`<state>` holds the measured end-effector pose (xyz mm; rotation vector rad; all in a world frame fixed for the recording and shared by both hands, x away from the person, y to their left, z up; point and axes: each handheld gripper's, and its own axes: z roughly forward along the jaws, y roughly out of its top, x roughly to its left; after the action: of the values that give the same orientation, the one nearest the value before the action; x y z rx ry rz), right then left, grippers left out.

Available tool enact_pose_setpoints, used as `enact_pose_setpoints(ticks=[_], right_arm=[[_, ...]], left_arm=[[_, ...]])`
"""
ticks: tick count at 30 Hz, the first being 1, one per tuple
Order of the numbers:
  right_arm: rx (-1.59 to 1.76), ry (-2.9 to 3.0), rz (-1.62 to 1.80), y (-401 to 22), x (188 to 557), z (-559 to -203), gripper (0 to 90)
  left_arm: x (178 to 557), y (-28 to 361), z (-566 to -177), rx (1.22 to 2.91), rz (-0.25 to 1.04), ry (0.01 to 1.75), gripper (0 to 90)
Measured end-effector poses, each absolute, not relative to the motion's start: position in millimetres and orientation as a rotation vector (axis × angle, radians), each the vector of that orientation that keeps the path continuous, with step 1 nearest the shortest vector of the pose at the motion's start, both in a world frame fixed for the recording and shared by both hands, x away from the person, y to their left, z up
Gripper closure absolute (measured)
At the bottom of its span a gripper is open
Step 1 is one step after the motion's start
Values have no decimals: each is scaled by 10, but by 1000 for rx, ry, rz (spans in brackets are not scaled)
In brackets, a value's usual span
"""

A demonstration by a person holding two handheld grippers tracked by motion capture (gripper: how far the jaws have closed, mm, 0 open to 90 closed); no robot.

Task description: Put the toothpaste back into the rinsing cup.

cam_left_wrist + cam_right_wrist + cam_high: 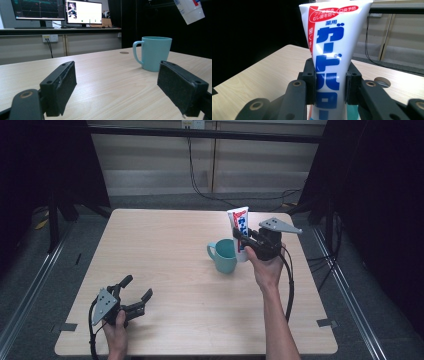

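High view: right gripper point(242, 236) clamps toothpaste tube point(239, 227) seemingly above teal mug point(223, 256); left gripper point(137, 295) gapes.

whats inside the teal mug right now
In the high view the toothpaste tube, clamped in the right gripper, stands upright at the teal mug, by its rim. Whether its lower end is inside cannot be seen; the mug's wall hides the interior.

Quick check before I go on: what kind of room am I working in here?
Most likely a lab or recording workstation, not a home. A bare wooden table stands among black curtains, computer monitors sit on a bench behind, and cables trail across the floor.
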<state>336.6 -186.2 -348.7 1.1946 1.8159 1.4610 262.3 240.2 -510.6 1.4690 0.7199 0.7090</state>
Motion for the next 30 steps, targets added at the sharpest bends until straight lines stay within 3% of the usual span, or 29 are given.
enact_pose_setpoints(ticks=[30], right_arm=[[1205,1890,1390,-1699,3709,-3519,685]], left_arm=[[2622,2398,-5106,1465,702,721,156]])
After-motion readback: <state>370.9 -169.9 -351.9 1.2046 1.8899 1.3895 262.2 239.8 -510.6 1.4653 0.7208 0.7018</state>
